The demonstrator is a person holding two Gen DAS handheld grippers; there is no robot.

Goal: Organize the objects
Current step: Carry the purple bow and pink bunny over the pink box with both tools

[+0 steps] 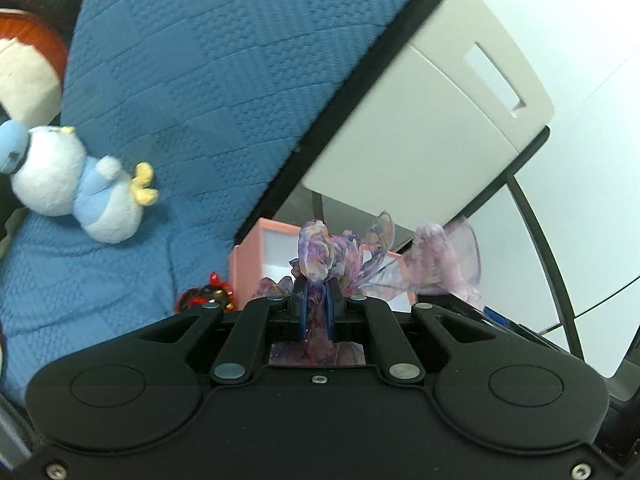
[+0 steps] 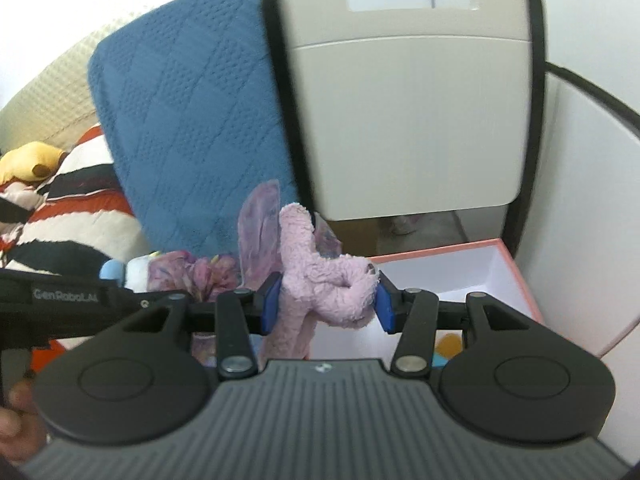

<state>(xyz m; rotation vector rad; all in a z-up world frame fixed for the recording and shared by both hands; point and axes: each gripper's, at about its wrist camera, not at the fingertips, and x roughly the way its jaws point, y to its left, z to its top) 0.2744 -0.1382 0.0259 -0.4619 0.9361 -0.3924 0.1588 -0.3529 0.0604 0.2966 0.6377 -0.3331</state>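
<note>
Left gripper (image 1: 316,300) jaws pinched nearly closed on the purple scarf (image 1: 320,256); right gripper (image 2: 326,300) jaws, half-open, clamped the pink plush (image 2: 324,280). Best lowered together into the pink box (image 2: 516,276) at 3 o'clock before releasing.

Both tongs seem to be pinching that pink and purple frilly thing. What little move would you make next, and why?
Probably lower it into the pink box. The right tongs grip the fuzzy pink part of the soft toy, the left tongs pinch its purple gauze, and the open box lies just beyond and below.
</note>
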